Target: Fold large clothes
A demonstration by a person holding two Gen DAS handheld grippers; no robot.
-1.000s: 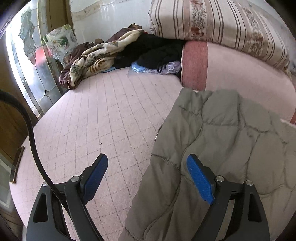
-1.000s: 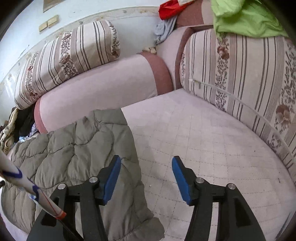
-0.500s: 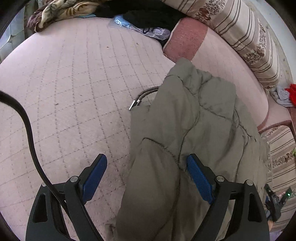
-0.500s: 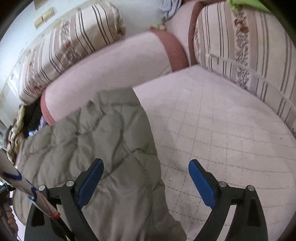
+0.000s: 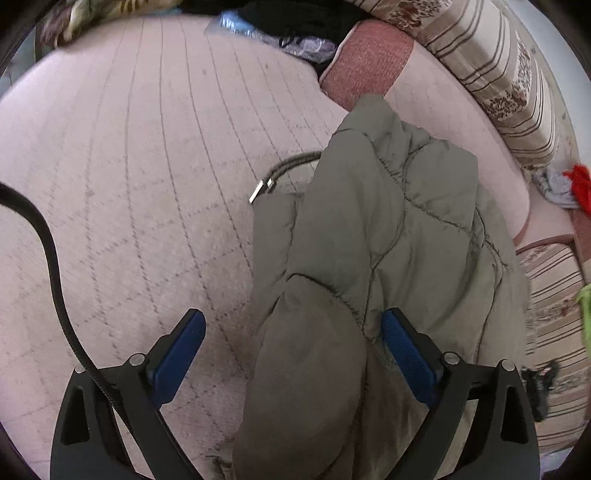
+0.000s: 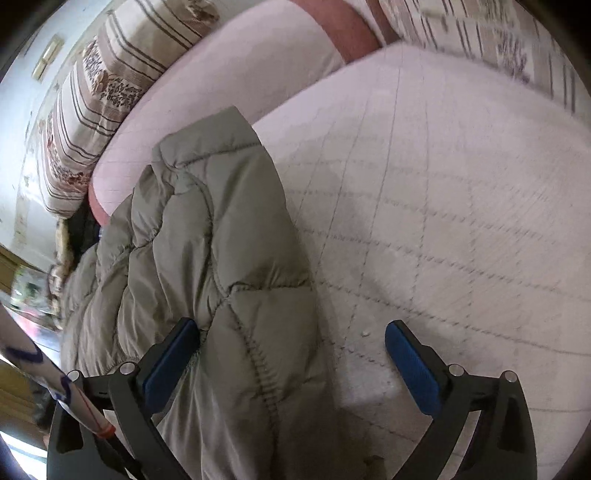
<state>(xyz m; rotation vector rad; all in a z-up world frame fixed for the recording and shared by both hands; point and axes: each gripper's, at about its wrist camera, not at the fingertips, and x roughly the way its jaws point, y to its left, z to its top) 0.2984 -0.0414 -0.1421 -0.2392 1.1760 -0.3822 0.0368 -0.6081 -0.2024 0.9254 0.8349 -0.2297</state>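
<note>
Striped bolster cushions (image 5: pixel 517 70) line the far edge of the pink quilted bed (image 5: pixel 129 184); a pile of dark clothes (image 5: pixel 295 18) sits at its corner. Olive quilted jacket (image 5: pixel 388 240) lies lengthwise on the bed, drawstring (image 5: pixel 288 166) with metal tips trailing left. Left gripper (image 5: pixel 293 354) spread wide, straddling the jacket's near end. Right gripper (image 6: pixel 291 363) also wide apart, over the jacket's right edge, clamping nothing.
</note>
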